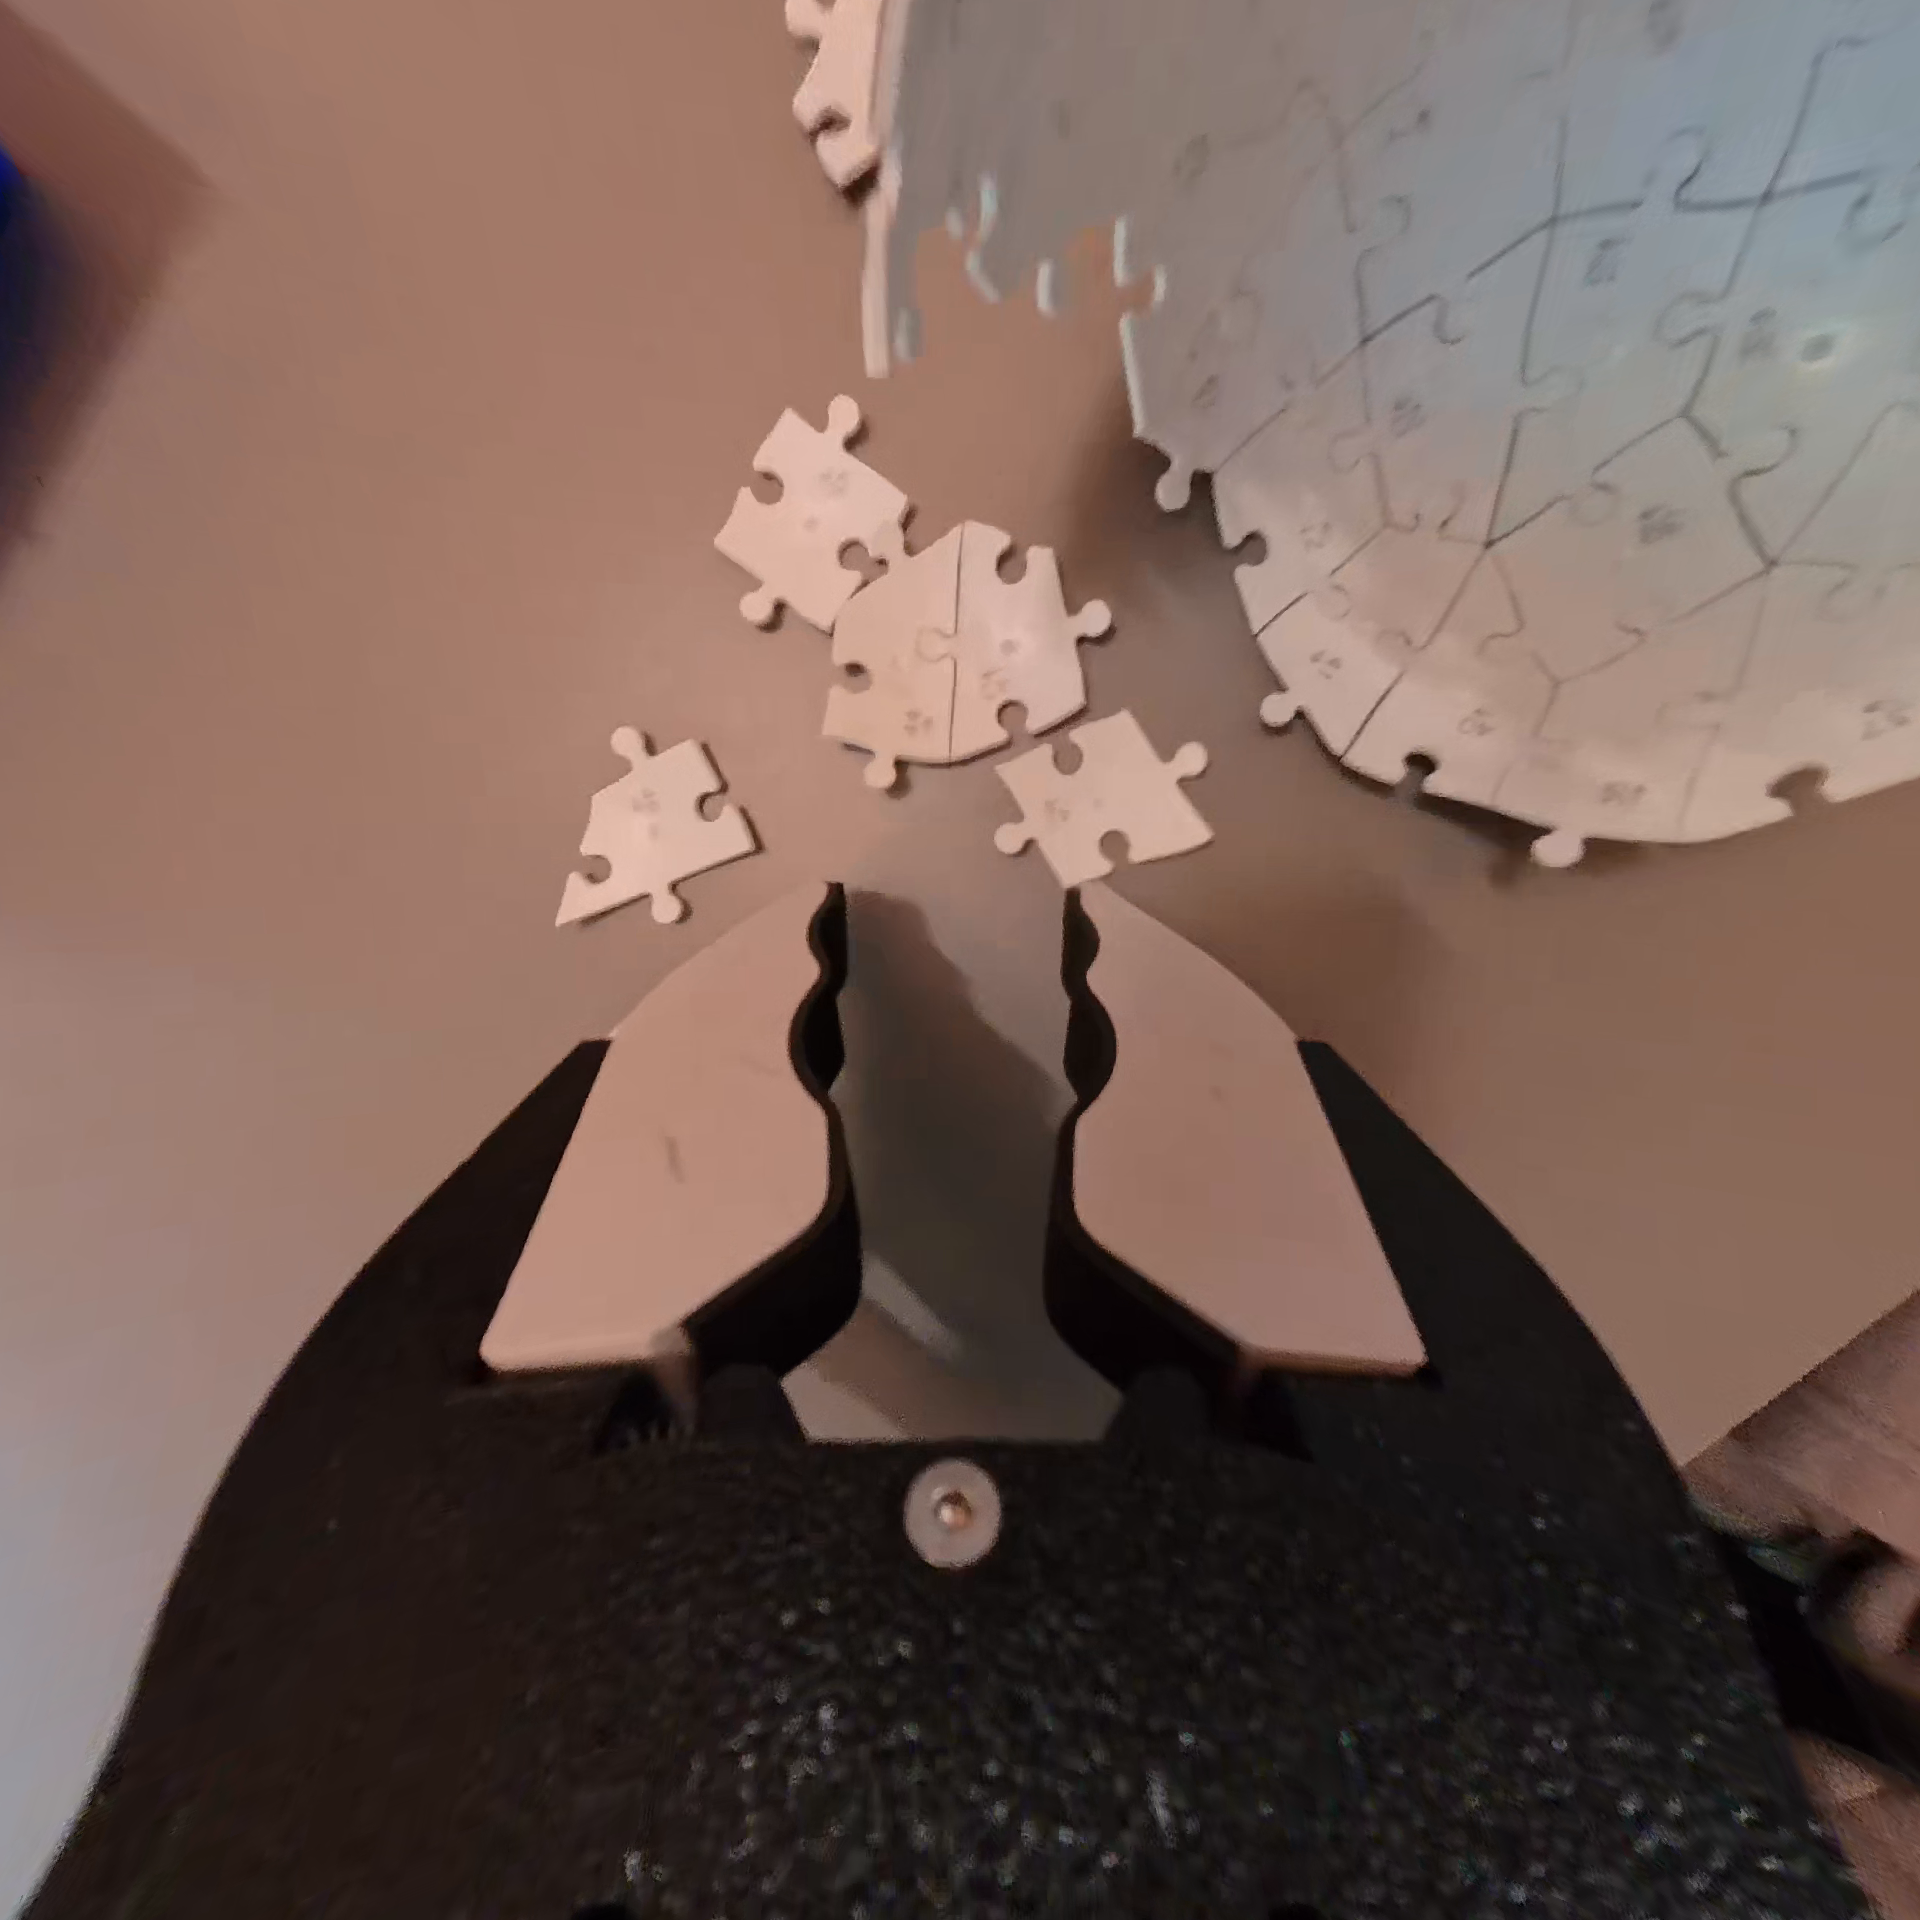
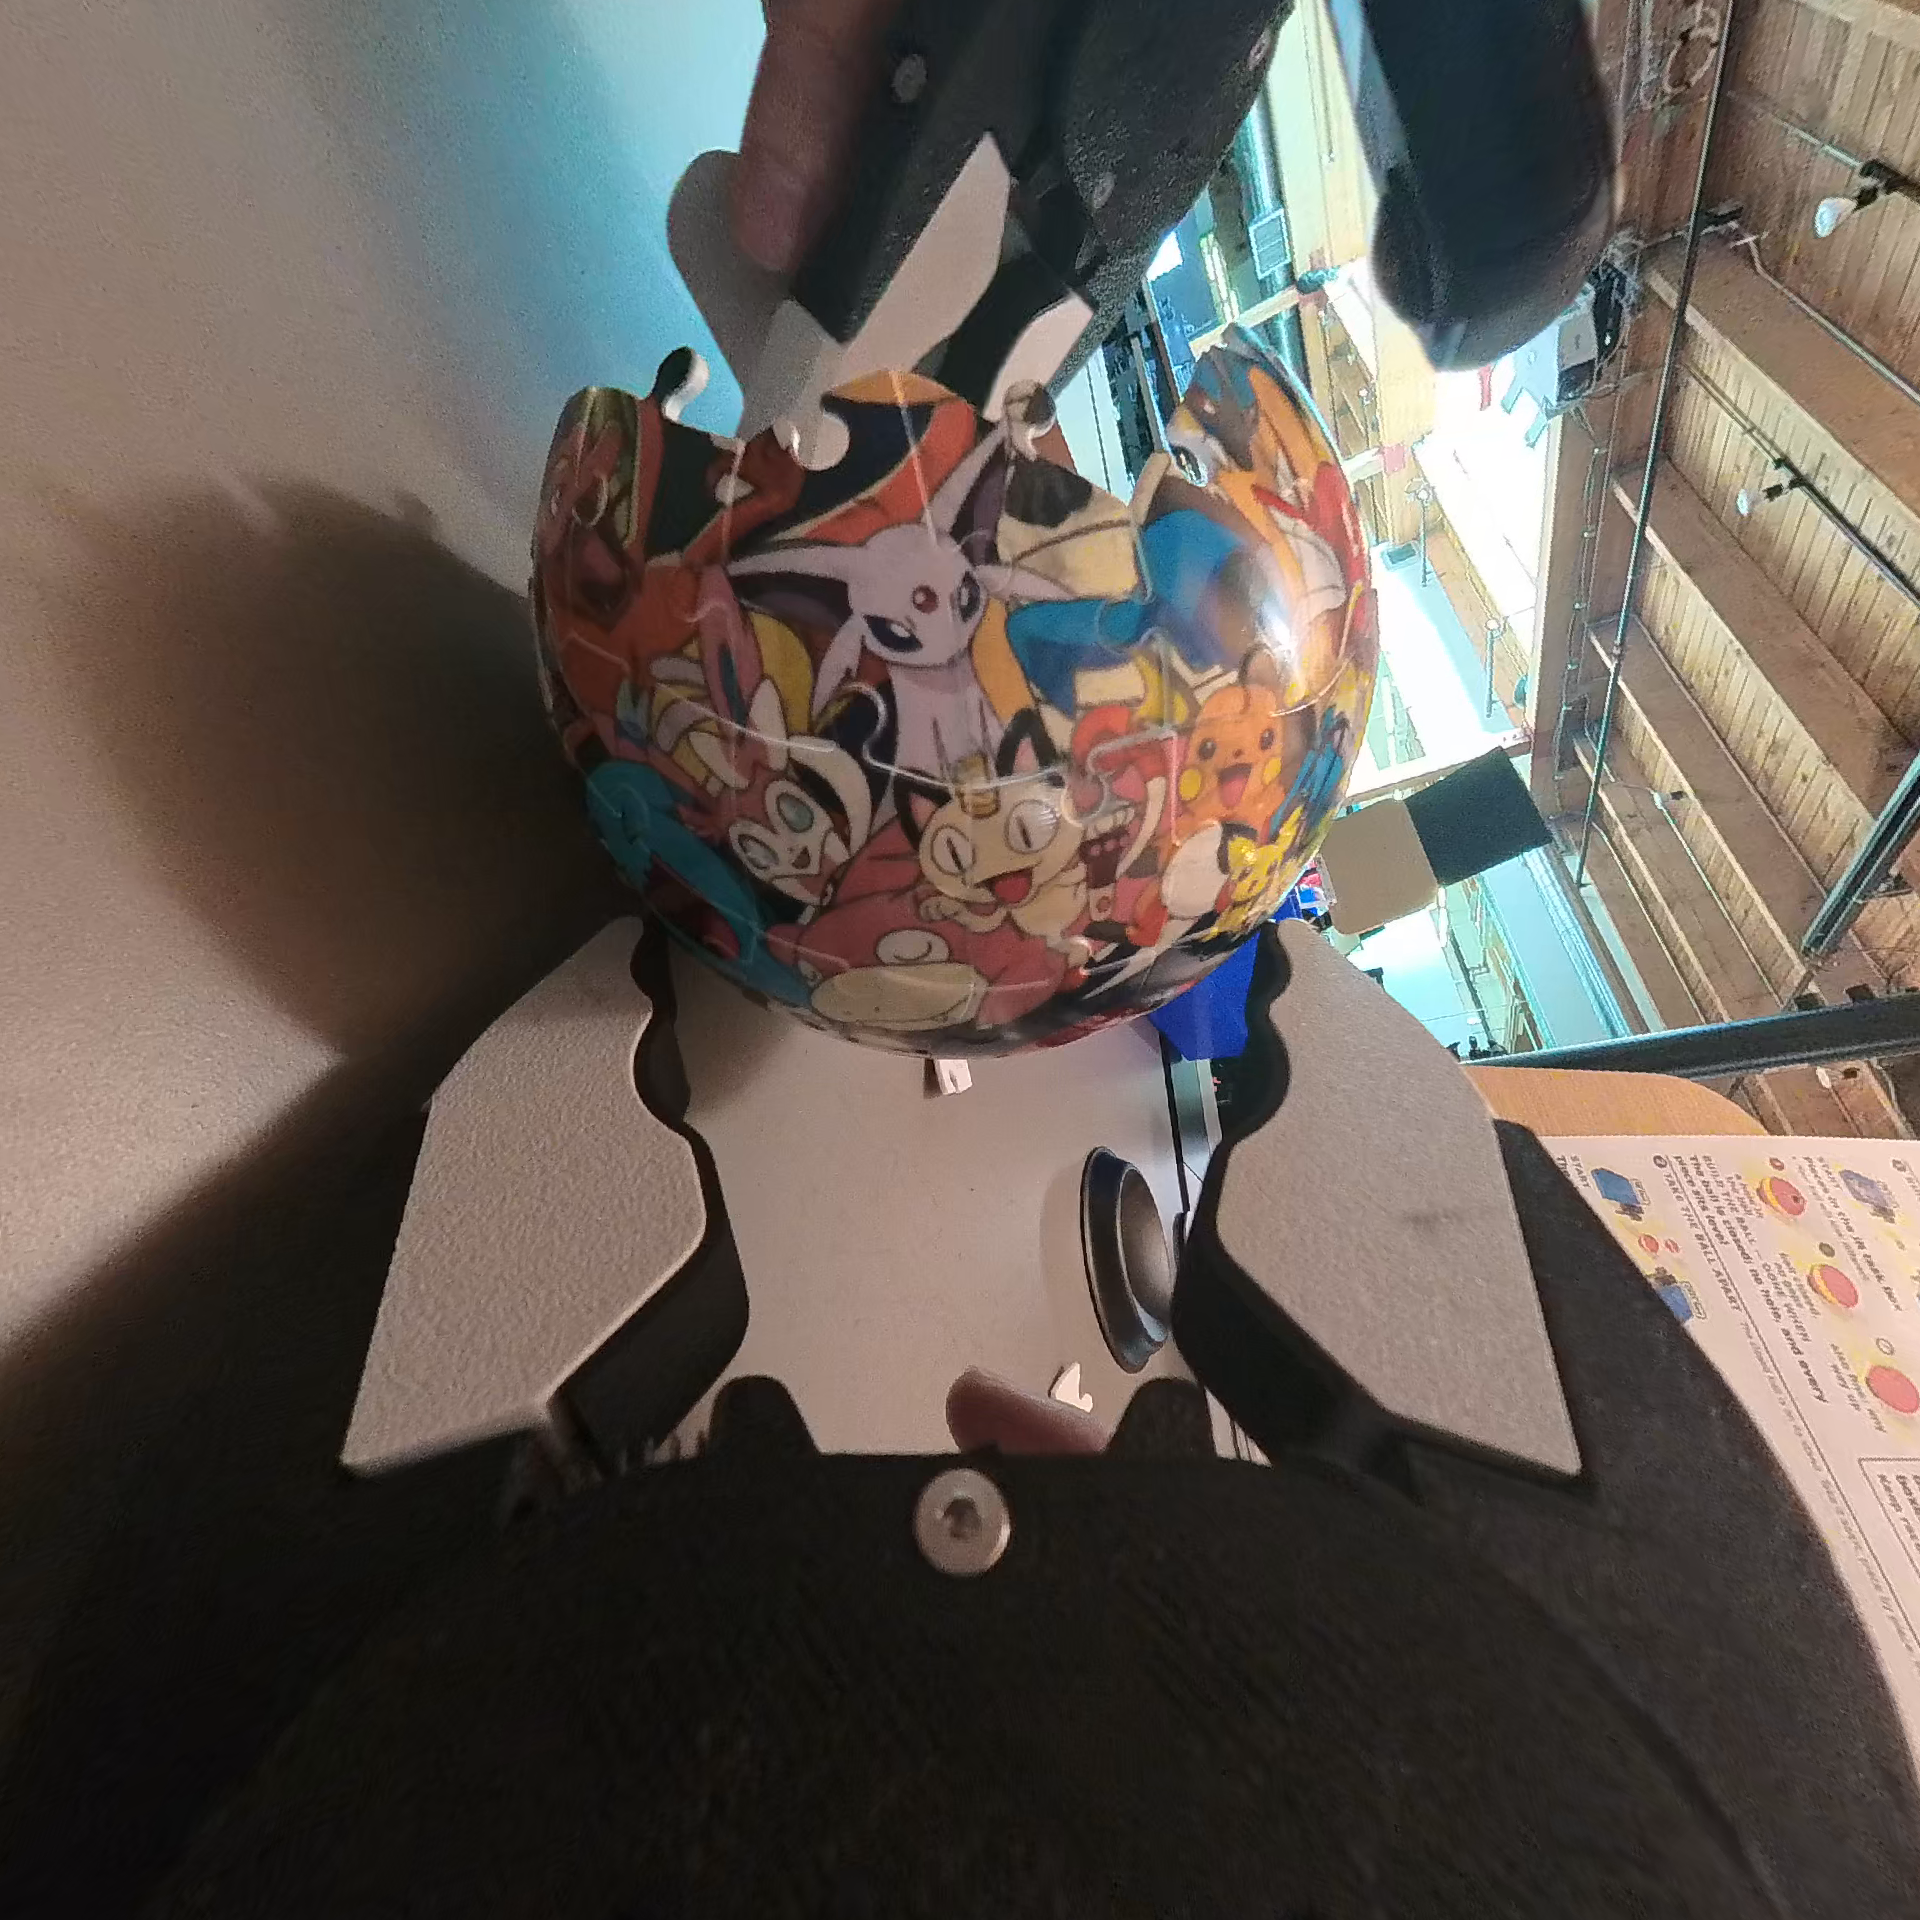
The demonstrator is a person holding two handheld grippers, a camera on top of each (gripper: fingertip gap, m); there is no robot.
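Left gripper: black grainy body, two pale flat-faced fingers with wavy black inner edges; pointed down at the desk, jaws released with a clear gap, nothing between them. In the right wrist view it shows farther off, a person's fingers on its handle, its tips at the upper rim of the puzzle shell.

Right gripper: same build, jaws spread wide. The shell's lower curve lies between the fingertips; whether either finger touches it cannot be told.

Puzzle ball shell, one: part-built sphere of curved, glossy interlocking pieces, outer face printed with bright cartoon creatures, inner face plain white-grey with small marks. Open at the top, rim jagged with tabs. In the left wrist view it fills the upper right, inner face toward the camera.

Loose puzzle pieces, white side up on the desk ahead of the left fingertips:
- single piece, left;
- single piece, upper;
- joined pair, centre, touching the upper one;
- single piece, right, just beside the fingertip.
One more piece lies by the shell's upper edge, blurred.

Desk: smooth, matt, beige.

Printed instruction sheet, one, at right.
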